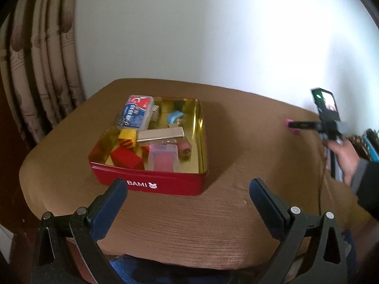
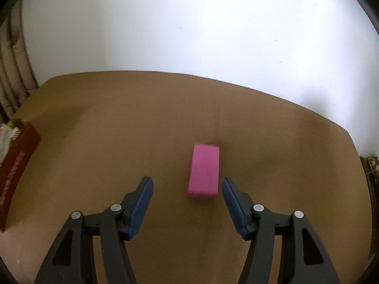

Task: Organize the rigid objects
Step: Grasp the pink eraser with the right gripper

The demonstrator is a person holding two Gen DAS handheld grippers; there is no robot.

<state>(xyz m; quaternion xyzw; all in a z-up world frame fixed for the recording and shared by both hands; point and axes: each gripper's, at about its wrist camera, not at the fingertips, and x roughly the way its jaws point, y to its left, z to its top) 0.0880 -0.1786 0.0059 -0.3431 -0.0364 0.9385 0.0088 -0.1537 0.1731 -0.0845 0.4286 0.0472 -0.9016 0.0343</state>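
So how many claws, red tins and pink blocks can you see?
Claws: 2 (left claw, right claw)
Red tin: 1
Pink block: 1
Total: 4

The left gripper is showing black angular linkage arms, each carrying two round silver pivot screws, with dark blue ribbed pads lining the fingers. The right gripper is showing identical construction. At three o'clock in the left view, the person's hand is emerging from a grey cuff under a dark sleeve.
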